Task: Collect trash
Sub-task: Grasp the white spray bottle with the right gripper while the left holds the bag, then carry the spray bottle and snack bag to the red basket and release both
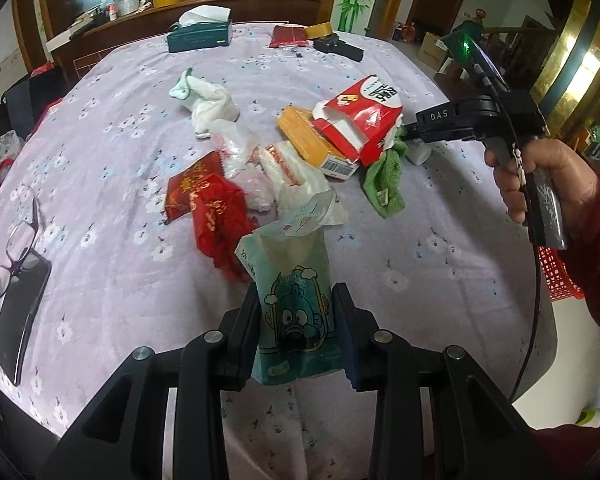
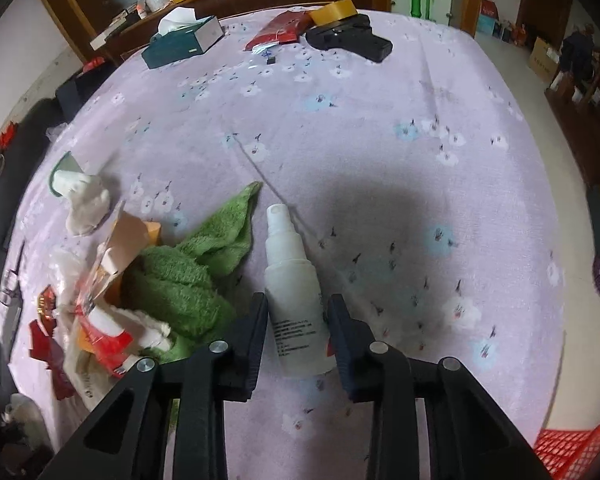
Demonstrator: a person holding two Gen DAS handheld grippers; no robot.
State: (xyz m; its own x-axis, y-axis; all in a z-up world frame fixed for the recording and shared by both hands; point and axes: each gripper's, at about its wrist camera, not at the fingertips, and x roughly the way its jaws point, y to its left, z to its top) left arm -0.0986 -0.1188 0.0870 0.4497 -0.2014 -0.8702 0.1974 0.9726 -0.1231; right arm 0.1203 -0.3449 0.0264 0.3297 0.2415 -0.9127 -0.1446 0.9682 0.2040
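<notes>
The left gripper (image 1: 296,316), at the lower centre of the left wrist view, is clamped on a pale teal plastic packet with a blue cartoon figure (image 1: 294,300); both black pads press its sides, and the packet stands upright, torn open at the top.

The right gripper (image 2: 298,320), at the lower centre of the right wrist view, has its jaws set narrow around a white plastic spray bottle (image 2: 296,296). The bottle lies on the lilac flowered tablecloth (image 2: 380,120) with its nozzle pointing toward the top of the frame. The left pad touches the bottle; whether the right pad presses it cannot be told (a thin gap may remain).

In the left wrist view, a hand (image 1: 540,184) at the right edge holds the right gripper's handle.

Remaining trash sits at the centre of the left wrist view:
- a torn red and white cardboard carton (image 1: 360,120), resting on a flat orange cardboard box (image 1: 312,140);
- a crumpled green terry cloth (image 1: 384,180), just beside the bottle in the right wrist view;
- a crumpled red foil wrapper with gold lettering (image 1: 208,208);
- clear plastic bags (image 1: 236,148) and a white crumpled cloth (image 1: 208,108).

A red plastic mesh basket (image 2: 572,452) shows at the lower right corner of the right wrist view. A dark green tissue box (image 1: 200,36) sits at the upper centre of the left wrist view.
</notes>
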